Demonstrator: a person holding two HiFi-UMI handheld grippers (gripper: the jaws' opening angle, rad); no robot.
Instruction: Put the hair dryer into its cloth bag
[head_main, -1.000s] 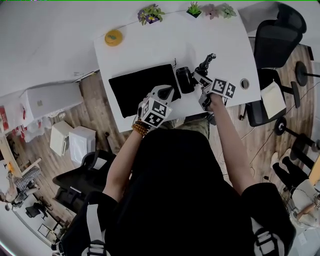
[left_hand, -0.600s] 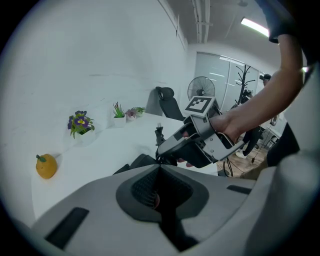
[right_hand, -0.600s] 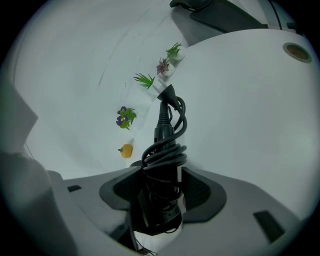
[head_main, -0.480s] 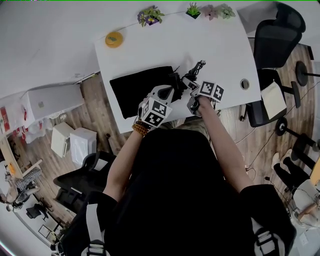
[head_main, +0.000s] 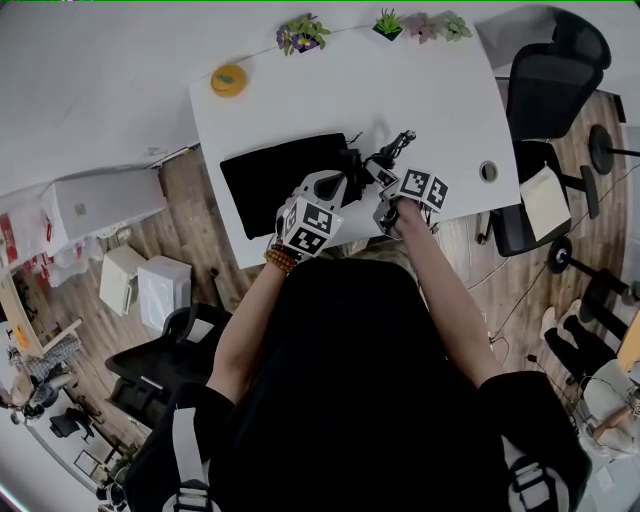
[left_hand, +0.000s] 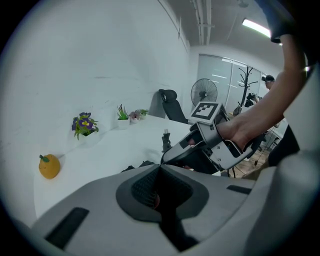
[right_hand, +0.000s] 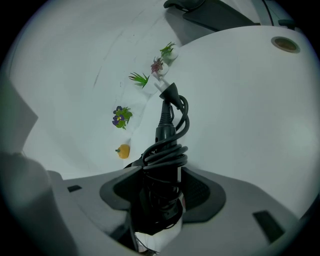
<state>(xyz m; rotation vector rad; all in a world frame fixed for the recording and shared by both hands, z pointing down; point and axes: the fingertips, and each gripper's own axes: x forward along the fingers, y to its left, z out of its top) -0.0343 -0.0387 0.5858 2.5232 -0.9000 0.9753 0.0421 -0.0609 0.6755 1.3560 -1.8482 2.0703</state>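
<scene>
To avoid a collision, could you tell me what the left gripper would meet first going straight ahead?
Probably the right gripper, holding the hair dryer just beyond the shut jaws of the left gripper; depth is unclear.

A white table (head_main: 440, 100) carries a flat black cloth bag (head_main: 285, 180), lying just ahead and left of the jaws of the left gripper (left_hand: 160, 167). A small orange fruit (head_main: 228, 77) sits far beyond them. Little potted plants (head_main: 302, 30) line the far edge.
</scene>
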